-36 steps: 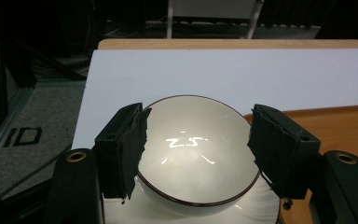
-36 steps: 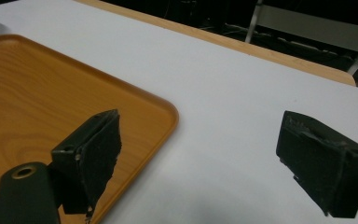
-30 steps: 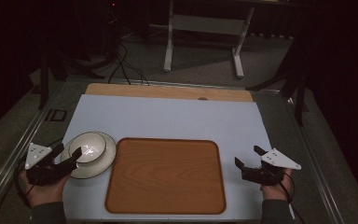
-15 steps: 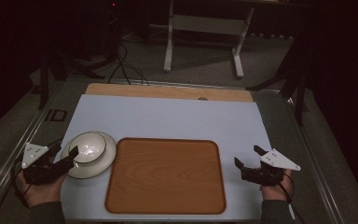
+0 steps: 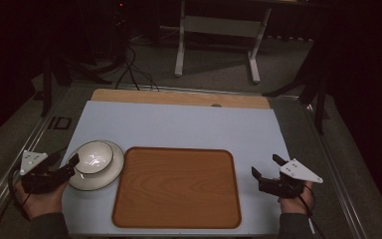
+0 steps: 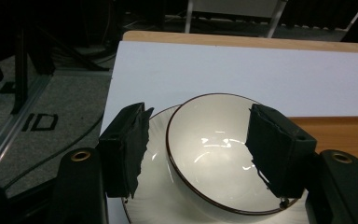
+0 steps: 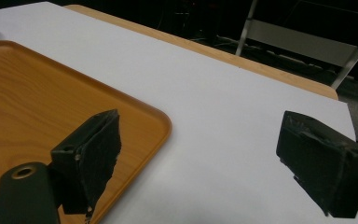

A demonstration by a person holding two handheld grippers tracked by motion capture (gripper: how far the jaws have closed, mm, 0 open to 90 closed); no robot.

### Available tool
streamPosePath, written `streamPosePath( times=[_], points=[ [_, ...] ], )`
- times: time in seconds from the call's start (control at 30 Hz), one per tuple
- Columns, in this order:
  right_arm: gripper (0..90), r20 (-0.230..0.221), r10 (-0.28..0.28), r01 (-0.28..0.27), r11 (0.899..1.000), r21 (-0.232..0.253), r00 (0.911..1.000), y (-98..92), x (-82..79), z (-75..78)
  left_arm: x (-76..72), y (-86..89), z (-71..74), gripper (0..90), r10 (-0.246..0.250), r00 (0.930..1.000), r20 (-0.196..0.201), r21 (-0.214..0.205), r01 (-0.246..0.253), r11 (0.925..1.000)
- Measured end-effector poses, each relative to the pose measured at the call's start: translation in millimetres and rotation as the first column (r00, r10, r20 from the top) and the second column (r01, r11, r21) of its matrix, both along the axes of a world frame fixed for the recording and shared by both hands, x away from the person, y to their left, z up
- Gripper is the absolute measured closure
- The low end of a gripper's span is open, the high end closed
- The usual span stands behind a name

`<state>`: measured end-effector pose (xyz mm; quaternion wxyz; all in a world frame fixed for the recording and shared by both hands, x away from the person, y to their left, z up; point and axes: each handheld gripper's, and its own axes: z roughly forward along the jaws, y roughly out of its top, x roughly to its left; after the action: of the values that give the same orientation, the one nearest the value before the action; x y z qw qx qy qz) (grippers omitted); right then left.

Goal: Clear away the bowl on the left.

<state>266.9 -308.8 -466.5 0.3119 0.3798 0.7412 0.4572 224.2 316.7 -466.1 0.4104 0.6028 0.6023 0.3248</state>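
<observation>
bowl (image 5: 93, 157): lower left of high view, sitting on white plate (image 5: 110, 174), just left of wooden tray (image 5: 176, 186).
left gripper (image 5: 70, 166): my jaws apart, straddling the near bowl rim, one pad (image 6: 276, 151) inside, the other over the plate; no squeeze that I can see.
right gripper (image 5: 266, 167): jaws apart, nothing between, lower right over the white mat (image 5: 179, 127).
handling: I judge glazed ceramic, stiff, slick, breakable, some weight.
grip spot: I'd pinch the rim wall, firm.

The bowl's (image 6: 214, 149) near rim is hidden behind the left claw (image 6: 196, 154), plate (image 6: 154, 200) cut off below.
</observation>
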Motion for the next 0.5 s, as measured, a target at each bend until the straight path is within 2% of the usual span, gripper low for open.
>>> streamPosePath(
  times=[0.5],
  points=[
    [13.4, 0.002, -0.001, 0.001, 1.000, 0.000, 1.0000, -0.3, 0.3, 0.1, 11.8, 9.5, -9.2, 36.8, 0.031, 0.9986, -0.043, -0.020, -0.032, 0.9993]
  ],
)
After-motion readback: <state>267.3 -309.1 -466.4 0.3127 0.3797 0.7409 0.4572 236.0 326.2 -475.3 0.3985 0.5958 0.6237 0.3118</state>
